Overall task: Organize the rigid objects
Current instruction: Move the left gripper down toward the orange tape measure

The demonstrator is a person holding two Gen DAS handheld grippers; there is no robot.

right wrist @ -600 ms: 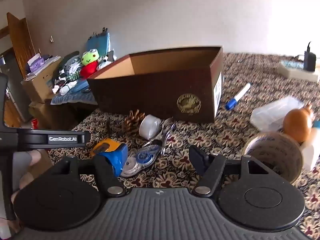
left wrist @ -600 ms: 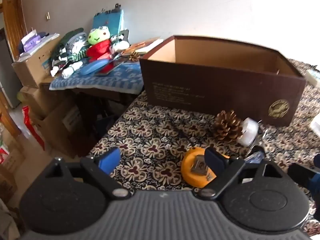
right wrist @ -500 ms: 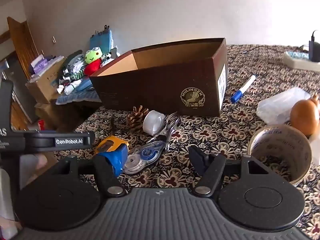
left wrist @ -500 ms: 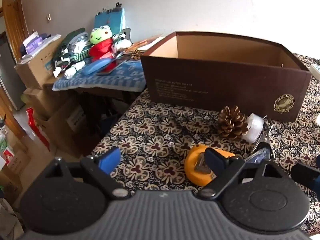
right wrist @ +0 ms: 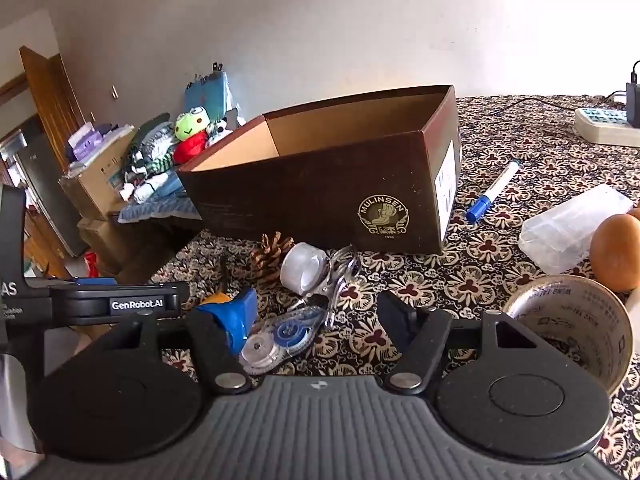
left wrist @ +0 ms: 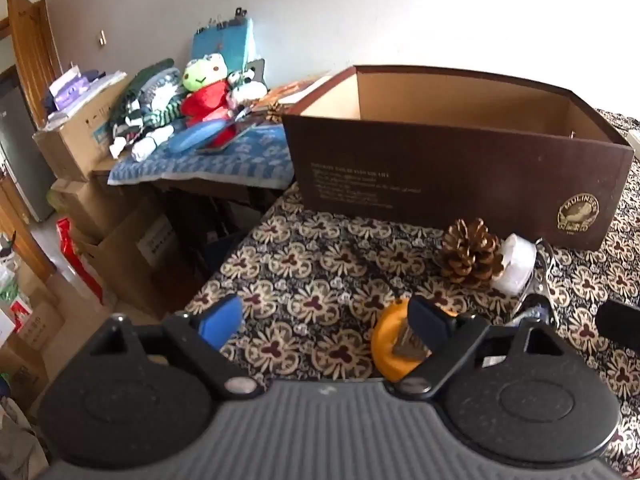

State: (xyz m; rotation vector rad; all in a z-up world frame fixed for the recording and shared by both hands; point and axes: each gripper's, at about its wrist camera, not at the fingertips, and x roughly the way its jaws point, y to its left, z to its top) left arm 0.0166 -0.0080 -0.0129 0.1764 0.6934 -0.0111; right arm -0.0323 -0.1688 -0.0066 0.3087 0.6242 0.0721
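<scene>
The nearest rigid object to the left gripper (left wrist: pixel 326 320) is the orange tape measure (left wrist: pixel 390 344), lying flat on the patterned worktop (left wrist: pixel 320 256) just behind the right-hand jaw. It is judged compact, hard-cased and fairly heavy for its bulk, with a smooth rounded shell that could slip; the safest hold looks to be across its flat faces rather than its curved rim. The pine cone (left wrist: pixel 470 254) next to it, near the brown cardboard box (left wrist: pixel 440 184), is judged light, stiff and brittle at the scale tips, so a gentle pinch round its middle suits it.

The tape measure is a round orange disc with a grey metal clip on its upper face. The pine cone is golden-brown with its scales spread, and a small white tape roll (left wrist: pixel 518 264) touches its side.

Both pairs of jaws stand spread and empty. Before the right gripper (right wrist: pixel 316 320) lies a clear-and-blue correction tape dispenser (right wrist: pixel 280 338), with metal binder clips (right wrist: pixel 336 276) just beyond.
</scene>
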